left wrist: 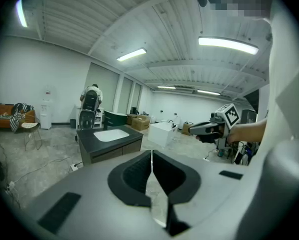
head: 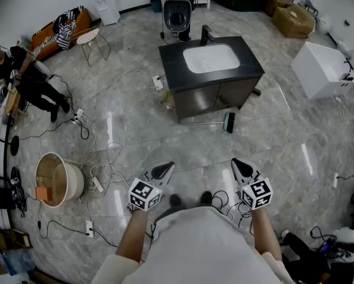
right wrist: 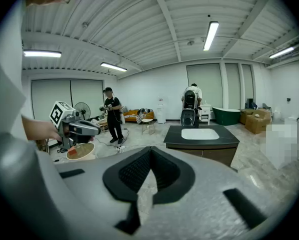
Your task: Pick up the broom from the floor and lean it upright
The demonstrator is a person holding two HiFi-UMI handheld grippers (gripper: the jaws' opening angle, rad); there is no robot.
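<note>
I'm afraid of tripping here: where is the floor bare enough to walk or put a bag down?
Bare: the grey marble floor between the dark cabinet with white sink and the white rectangular box, and the strip in front of the dark-headed broom lying by the cabinet. Crowded: the left, where white cables and power strips tangle around the round beige tub.

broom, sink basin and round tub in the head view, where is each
broom (head: 228,122), head view, on its dark brush head
sink basin (head: 211,58), head view, bare middle of the white bowl
round tub (head: 76,181), head view, on its pale outer wall
</note>
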